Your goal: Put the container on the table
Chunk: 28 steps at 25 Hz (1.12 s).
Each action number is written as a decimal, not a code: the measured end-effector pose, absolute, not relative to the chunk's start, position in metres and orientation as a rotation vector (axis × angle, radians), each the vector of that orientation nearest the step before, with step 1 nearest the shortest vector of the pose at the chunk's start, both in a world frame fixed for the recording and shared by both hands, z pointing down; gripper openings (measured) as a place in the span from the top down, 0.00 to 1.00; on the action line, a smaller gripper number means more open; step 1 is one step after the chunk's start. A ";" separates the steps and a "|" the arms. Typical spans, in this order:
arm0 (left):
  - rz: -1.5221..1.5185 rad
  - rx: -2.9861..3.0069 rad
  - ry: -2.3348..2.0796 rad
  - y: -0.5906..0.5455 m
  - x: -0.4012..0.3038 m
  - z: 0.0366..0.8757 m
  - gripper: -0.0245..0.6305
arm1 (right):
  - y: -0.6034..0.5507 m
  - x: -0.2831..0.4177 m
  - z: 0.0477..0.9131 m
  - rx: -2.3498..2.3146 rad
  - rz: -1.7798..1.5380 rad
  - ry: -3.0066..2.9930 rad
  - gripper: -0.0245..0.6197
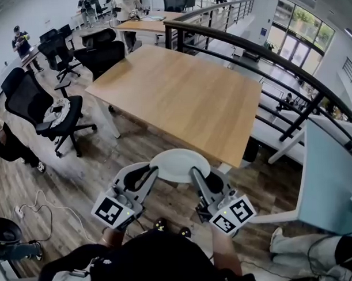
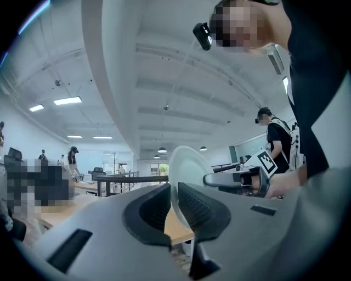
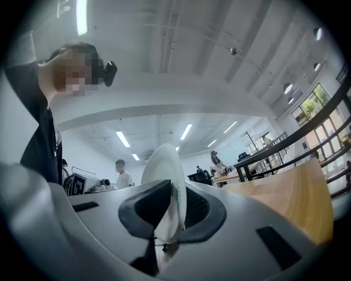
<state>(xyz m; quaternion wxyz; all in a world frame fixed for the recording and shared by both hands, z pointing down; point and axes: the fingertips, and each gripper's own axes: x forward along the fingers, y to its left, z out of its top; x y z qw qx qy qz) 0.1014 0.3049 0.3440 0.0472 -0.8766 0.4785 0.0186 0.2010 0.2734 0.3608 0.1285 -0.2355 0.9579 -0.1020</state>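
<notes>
Pinching container (image 1: pixel 180 164) rims in left gripper (image 1: pixel 149 173) and right gripper (image 1: pixel 195 174) fingers, seemingly short of worktop (image 1: pixel 174 97); risks hitting floor (image 1: pixel 79 166) if released.

Container (image 1: pixel 180 164) side rims covered; depth unclear.

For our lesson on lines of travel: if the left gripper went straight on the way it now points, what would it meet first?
The white container, whose rim the left gripper holds clamped. Beyond it the wooden table seems next, though depth is unclear.
</notes>
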 end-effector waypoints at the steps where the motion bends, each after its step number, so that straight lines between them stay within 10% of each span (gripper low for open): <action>1: 0.051 -2.675 1.458 0.304 0.105 0.345 0.89 | 0.272 0.204 0.362 -0.684 -0.302 2.785 0.90; 28: -0.013 -2.537 1.673 0.306 0.151 0.344 0.89 | 0.258 0.244 0.364 -0.488 -0.375 2.776 0.90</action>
